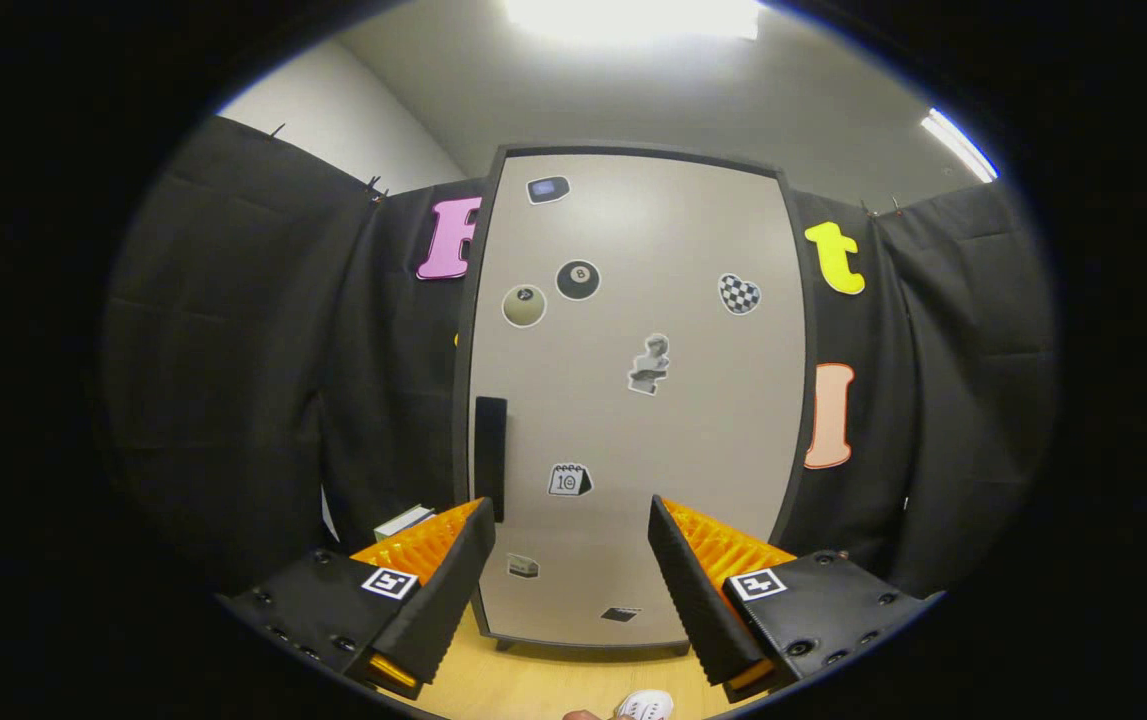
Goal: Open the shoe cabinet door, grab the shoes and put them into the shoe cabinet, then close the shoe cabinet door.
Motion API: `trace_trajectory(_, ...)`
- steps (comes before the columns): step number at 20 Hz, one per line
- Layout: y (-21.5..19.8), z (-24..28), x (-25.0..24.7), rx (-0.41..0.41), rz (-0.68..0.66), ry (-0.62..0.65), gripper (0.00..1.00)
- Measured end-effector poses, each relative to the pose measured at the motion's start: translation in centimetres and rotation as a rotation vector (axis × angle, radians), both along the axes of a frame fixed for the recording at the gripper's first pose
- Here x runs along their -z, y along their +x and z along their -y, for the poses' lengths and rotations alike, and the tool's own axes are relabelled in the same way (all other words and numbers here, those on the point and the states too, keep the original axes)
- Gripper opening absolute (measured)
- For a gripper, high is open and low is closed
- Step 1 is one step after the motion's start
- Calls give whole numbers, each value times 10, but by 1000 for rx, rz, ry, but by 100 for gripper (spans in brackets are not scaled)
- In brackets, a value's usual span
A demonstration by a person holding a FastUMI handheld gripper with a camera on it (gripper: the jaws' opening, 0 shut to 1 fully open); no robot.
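Observation:
The shoe cabinet stands upright straight ahead, beyond my fingers. Its pale grey door is shut and carries several small stickers. A dark vertical handle sits at the door's left edge, just above my left fingertip. My gripper is open, with nothing between its fingers, and the lower part of the door shows through the gap. A small part of a white shoe peeks in on the wooden floor below and between the fingers.
Black cloth walls close in on both sides of the cabinet. A small pale box-like object lies on the floor left of the cabinet, behind my left finger. Light wooden floor runs from the cabinet's foot toward me.

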State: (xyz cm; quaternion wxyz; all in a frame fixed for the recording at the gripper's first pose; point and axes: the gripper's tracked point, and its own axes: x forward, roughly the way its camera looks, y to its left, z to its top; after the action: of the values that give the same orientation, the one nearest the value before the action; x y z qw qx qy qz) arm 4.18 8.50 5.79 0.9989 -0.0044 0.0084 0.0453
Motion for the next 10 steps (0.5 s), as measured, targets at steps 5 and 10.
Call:
trace_trajectory(5,39,-29,-10,-16,1,16,97)
trace_trajectory(10,83,-49,-6,3,-10,9,97)
